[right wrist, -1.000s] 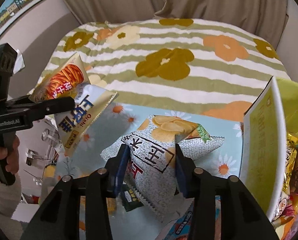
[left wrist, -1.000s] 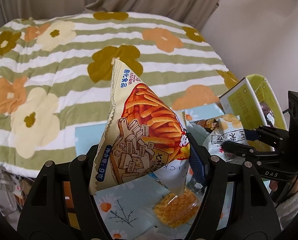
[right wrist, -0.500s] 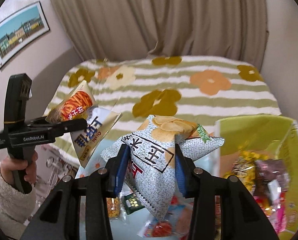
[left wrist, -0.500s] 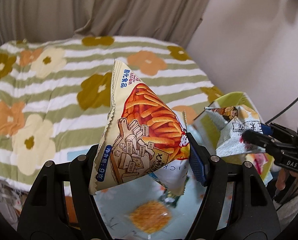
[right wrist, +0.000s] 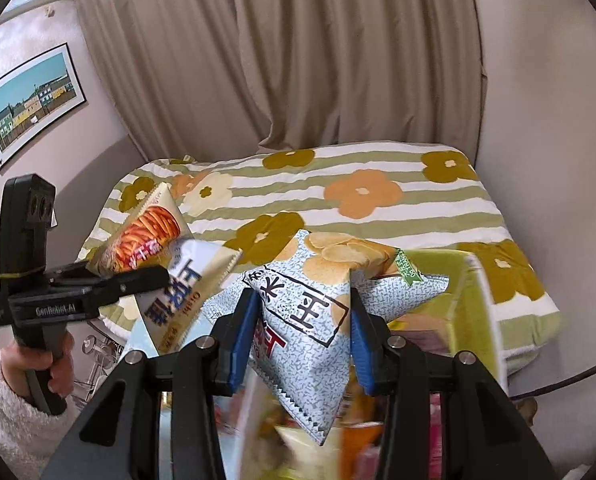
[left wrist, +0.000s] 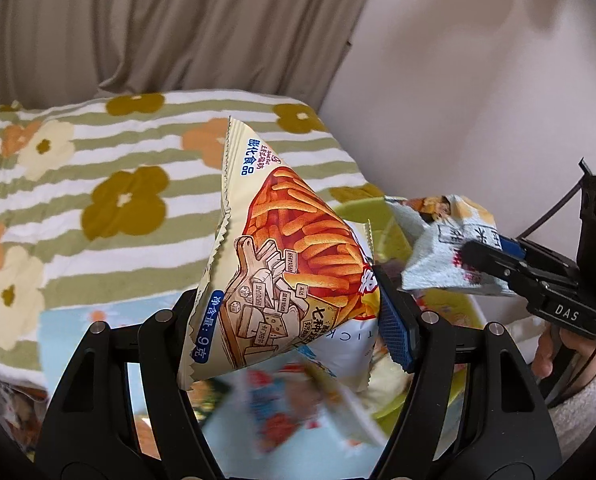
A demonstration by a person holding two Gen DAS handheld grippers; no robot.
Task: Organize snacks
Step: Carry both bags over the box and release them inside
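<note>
My left gripper (left wrist: 294, 320) is shut on two bags at once: a cream bag of orange snack sticks (left wrist: 286, 256) in front and a white and gold bag (left wrist: 337, 344) behind it. Both show in the right wrist view, the stick bag (right wrist: 146, 236) and the white and gold bag (right wrist: 186, 292). My right gripper (right wrist: 301, 336) is shut on a grey speckled chip bag (right wrist: 309, 320), held in the air above the yellow-green snack box (right wrist: 453, 288). That chip bag (left wrist: 445, 252) hangs at the right in the left wrist view.
A bed with a green striped flower blanket (right wrist: 337, 200) lies ahead. A light blue daisy cloth (left wrist: 66, 336) below holds more loose snack packets (left wrist: 282, 400), blurred. Beige curtains and walls stand behind. The box (left wrist: 361, 208) is filled with several packets.
Both grippers have risen with their bags and swung toward the yellow-green box. The chip bag now hangs over the box. The view below is blurred by motion.
</note>
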